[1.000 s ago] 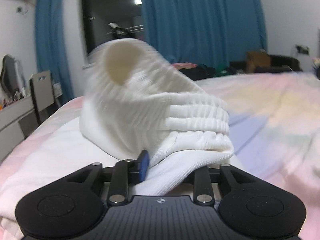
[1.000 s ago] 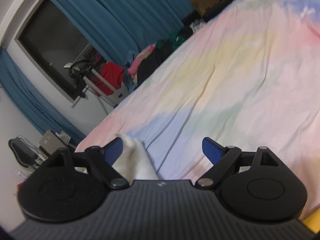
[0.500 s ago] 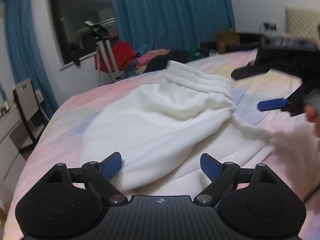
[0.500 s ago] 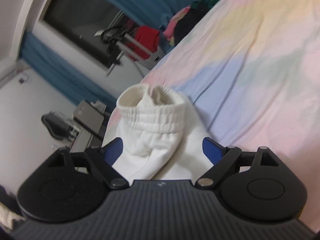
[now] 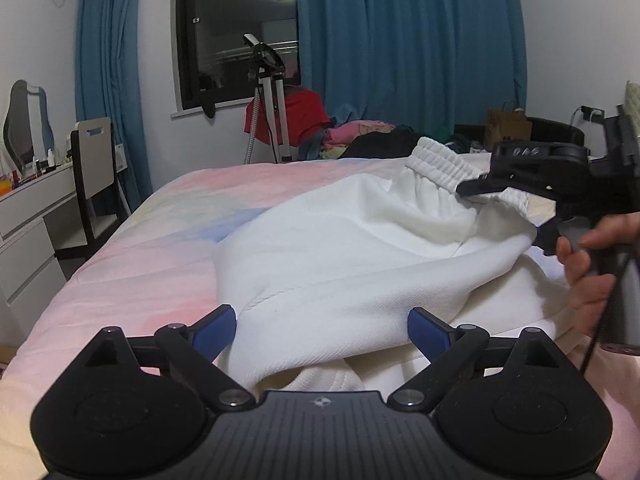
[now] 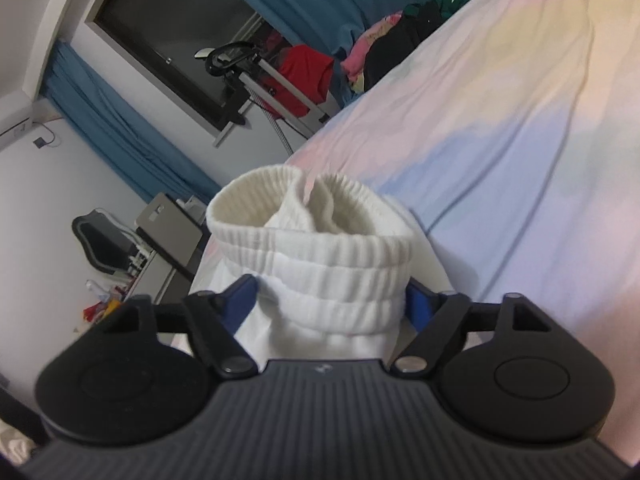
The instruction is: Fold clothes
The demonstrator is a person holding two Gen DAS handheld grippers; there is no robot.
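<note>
A white garment (image 5: 352, 256) with a ribbed elastic waistband (image 5: 444, 166) lies bunched on the pastel bed sheet (image 5: 168, 236). My left gripper (image 5: 322, 330) is open and empty, its blue pads on either side of the near fold of cloth. My right gripper (image 6: 330, 300) has the waistband (image 6: 320, 276) between its blue pads, which press its sides, and holds it raised. In the left wrist view the right gripper (image 5: 532, 176) sits at the far right on the waistband, with the person's hand (image 5: 592, 268) on its handle.
A white desk (image 5: 24, 216) and chair (image 5: 94, 168) stand left of the bed. A tripod (image 5: 268, 92) and a pile of clothes (image 5: 360, 132) lie beyond the bed's far edge, under blue curtains (image 5: 408, 40). The sheet stretches away to the right (image 6: 520, 120).
My left gripper let go of the waistband, opened and drew back to the near fold. My right gripper moved onto the waistband and closed on it.
</note>
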